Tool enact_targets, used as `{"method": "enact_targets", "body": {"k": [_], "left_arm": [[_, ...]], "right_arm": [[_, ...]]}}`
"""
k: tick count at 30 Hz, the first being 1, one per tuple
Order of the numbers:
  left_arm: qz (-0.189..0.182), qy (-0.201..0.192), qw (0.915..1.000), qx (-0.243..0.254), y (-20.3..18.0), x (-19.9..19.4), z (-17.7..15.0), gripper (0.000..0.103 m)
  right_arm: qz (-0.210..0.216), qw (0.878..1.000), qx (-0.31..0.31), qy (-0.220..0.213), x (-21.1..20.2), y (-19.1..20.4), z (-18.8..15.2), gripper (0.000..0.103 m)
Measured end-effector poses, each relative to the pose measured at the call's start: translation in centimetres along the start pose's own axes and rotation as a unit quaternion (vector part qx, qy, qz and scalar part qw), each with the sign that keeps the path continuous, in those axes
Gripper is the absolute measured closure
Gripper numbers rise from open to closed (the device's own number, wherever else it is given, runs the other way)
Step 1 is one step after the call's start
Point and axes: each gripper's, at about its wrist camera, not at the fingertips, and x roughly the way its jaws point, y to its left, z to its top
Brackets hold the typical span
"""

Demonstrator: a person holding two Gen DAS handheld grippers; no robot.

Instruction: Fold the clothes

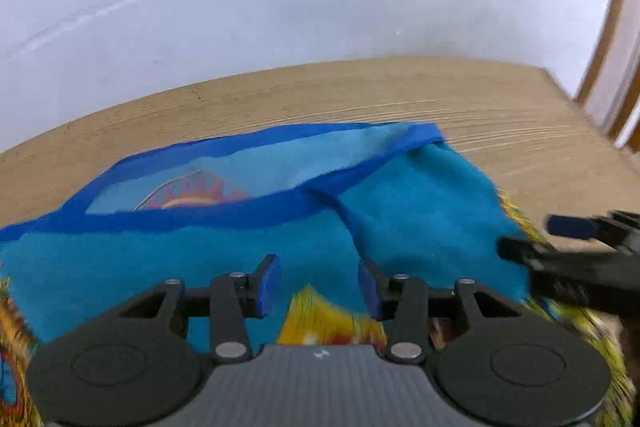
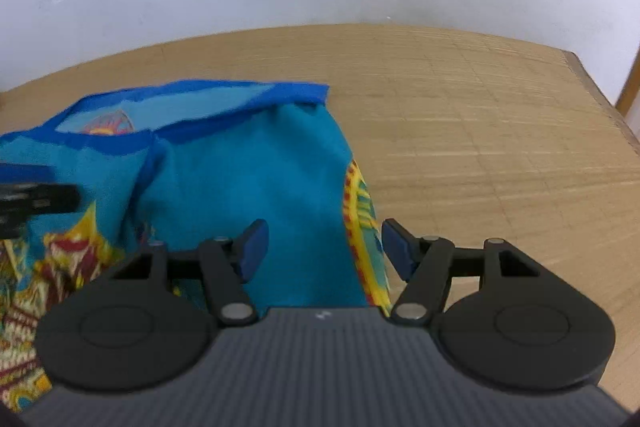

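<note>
Both grippers [image 1: 320, 287] [image 2: 324, 249] hover open, seemingly above garment [image 2: 248, 171].

The left gripper [image 1: 318, 285] points forward and down, its two blue-padded fingers [image 1: 267, 285] standing partly apart with nothing pressed between them. The right gripper [image 2: 322, 251] also tilts downward, its fingers [image 2: 252, 249] spread wider, and nothing is clamped between the pads. Each gripper shows in the other's view: the right one reaches in from the right edge of the left wrist view, blurred, just beside the left one
</note>
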Motion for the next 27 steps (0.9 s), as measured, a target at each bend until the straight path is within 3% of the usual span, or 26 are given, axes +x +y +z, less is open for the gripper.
{"method": "enact_targets", "body": {"k": [1,2,3,5,6,7,8,10,13,15,18,20,22,23,27], "left_arm": [[0.019,0.012,0.9997,0.006,-0.3,1.4,0.3,0.058],[0.029,0.023,0.9993,0.01,-0.3,2.4,0.2,0.066],[0.03,0.031,0.999,0.008,0.0,3.1,0.1,0.099],[0.031,0.04,0.9987,-0.013,1.4,3.6,-0.6,0.103],[0.032,0.027,0.9987,-0.029,2.6,2.9,-1.0,0.103],[0.041,0.014,0.9981,-0.044,3.9,2.0,-1.4,0.103],[0.05,0.001,0.9969,-0.061,5.2,1.1,-1.8,0.103],[0.069,-0.016,0.9912,-0.112,8.5,-1.0,-2.6,0.103],[0.112,-0.021,0.9796,-0.166,12.9,-3.2,-4.1,0.103],[0.119,-0.022,0.9764,-0.179,14.4,-4.2,-5.1,0.103],[0.133,-0.022,0.9728,-0.188,15.7,-5.5,-6.4,0.103],[0.138,-0.025,0.9709,-0.194,16.0,-6.5,-7.2,0.103],[0.138,-0.028,0.9693,-0.201,16.6,-7.5,-7.5,0.103],[0.14,-0.029,0.9692,-0.2,16.8,-8.1,-7.8,0.103],[0.144,-0.019,0.9706,-0.191,17.2,-9.8,-9.3,0.103]], "right_arm": [[0.004,1.0,0.0,-0.001,0.2,-0.2,0.0,0.038],[0.006,1.0,-0.001,0.0,-0.2,-0.7,-0.2,0.038],[0.009,1.0,-0.004,0.002,0.0,-0.9,-0.2,0.038],[0.014,1.0,-0.016,-0.001,0.7,-1.0,-0.2,0.039],[0.017,1.0,-0.024,-0.005,1.0,-1.0,-0.2,0.047],[0.022,0.999,-0.033,-0.008,1.2,-1.1,-0.3,0.06],[0.025,0.999,-0.035,-0.007,1.4,-1.4,-0.4,0.095],[0.019,1.0,-0.006,-0.019,1.6,-2.3,-0.1,0.097],[-0.056,0.997,0.05,-0.035,1.4,-4.8,0.1,0.098],[-0.101,0.992,0.069,-0.029,1.7,-6.3,0.3,0.096],[-0.102,0.988,0.115,-0.02,1.1,-7.2,1.2,0.094],[-0.054,0.993,0.099,-0.038,0.0,-5.5,1.9,0.089],[0.019,0.997,0.06,-0.032,-0.6,-3.1,2.5,0.062],[0.066,0.997,0.027,-0.018,-0.6,-1.4,2.6,0.043],[0.158,0.984,-0.085,-0.005,0.2,5.2,1.9,0.04]]}}
